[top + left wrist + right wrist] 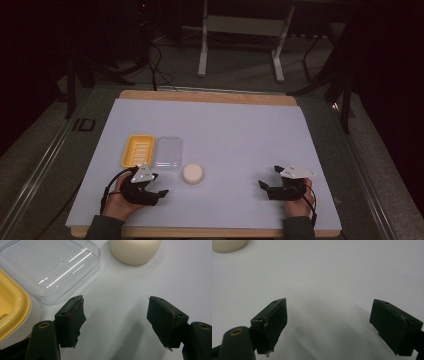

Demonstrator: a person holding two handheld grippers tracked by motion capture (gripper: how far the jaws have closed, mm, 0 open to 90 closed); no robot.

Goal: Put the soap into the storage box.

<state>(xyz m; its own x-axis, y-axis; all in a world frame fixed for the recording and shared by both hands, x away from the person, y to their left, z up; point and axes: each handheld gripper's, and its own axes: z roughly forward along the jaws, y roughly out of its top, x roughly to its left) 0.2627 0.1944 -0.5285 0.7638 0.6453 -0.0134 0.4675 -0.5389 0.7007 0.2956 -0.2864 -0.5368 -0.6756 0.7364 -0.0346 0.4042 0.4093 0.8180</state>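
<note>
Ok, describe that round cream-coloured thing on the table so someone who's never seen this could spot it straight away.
Start at the white table cover and find the yellow tray near its front left, with a clear plastic lid beside it. Just right of the lid and nearer the person sits the round cream puck. It is the one round, solid, opaque item; its neighbours are rectangular and shallow.
</note>
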